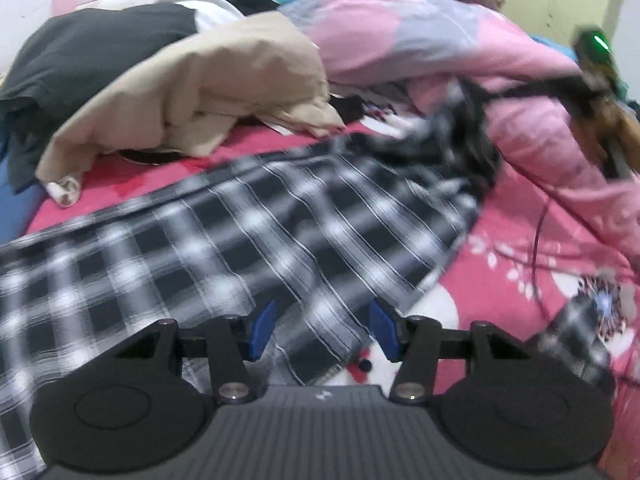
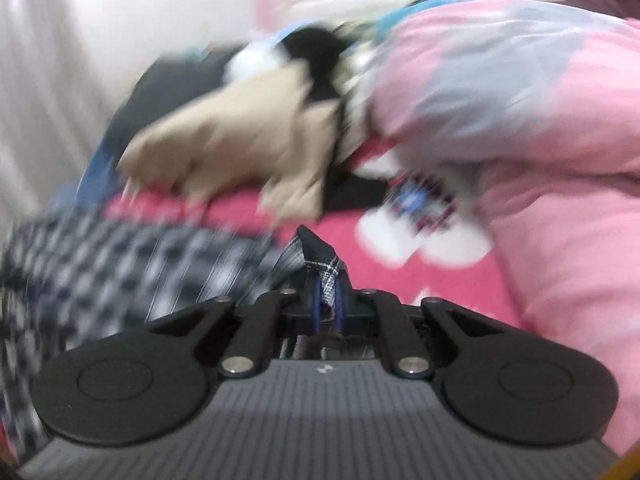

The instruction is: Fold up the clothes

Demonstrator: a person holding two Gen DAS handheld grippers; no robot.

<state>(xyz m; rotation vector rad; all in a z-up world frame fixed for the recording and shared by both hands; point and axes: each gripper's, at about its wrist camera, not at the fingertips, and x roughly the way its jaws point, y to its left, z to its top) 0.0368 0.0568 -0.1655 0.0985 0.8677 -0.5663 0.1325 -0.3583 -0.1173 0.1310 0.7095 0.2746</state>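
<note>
1. My right gripper [image 2: 326,294] is clamped on a corner of the black-and-white checked cotton shirt [image 1: 224,248]. A peak of the cloth sticks up above the blue pads [image 2: 317,300], which are pressed together on it.
2. My left gripper [image 1: 322,330] has its jaws apart. The checked shirt lies under and between the blue pads [image 1: 262,332], but I can't tell from this view whether they press on it.
3. The shirt is spread flat across the red floral bedsheet [image 1: 512,280], running from the lower left up to the right, where it bunches against the pink quilt [image 1: 420,36].
4. A crumpled beige fabric garment [image 1: 208,92] sits beyond the shirt, apart from it, with a dark grey garment [image 1: 80,56] behind it.
5. Both views are blurred, the right wrist view more so.
</note>
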